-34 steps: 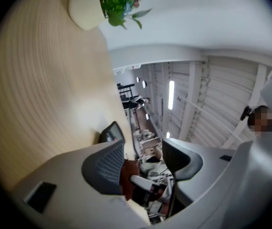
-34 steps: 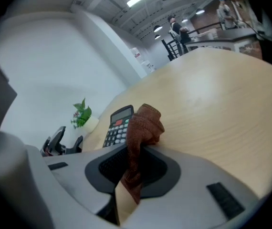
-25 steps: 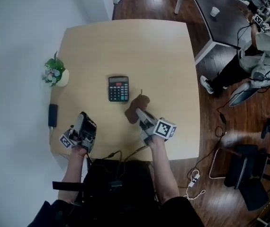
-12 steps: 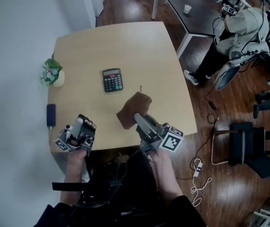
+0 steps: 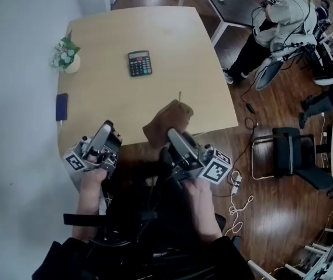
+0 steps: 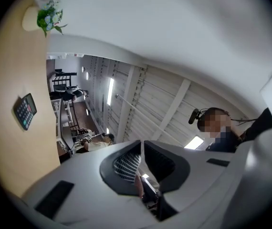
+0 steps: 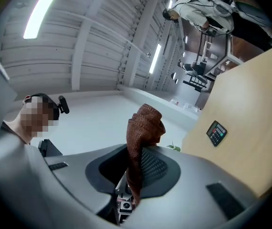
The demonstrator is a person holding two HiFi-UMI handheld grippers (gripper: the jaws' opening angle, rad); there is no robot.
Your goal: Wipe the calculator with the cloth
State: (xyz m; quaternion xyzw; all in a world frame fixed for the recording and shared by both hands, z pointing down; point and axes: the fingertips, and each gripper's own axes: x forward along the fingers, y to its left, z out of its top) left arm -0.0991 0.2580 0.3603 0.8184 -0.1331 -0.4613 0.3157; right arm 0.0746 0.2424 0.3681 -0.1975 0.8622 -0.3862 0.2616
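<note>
Right gripper [image 5: 173, 137] clamped on brown cloth [image 5: 167, 120], left gripper [image 5: 106, 129] closed, empty; dangling cloth may slip free before reaching far-off calculator [image 5: 139, 63].

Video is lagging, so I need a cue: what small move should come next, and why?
Probably carry the right gripper forward over the table toward the calculator. Its jaws are clamped on the brown cloth, held above the table's near edge, well apart from the calculator. The left gripper is shut and empty.
</note>
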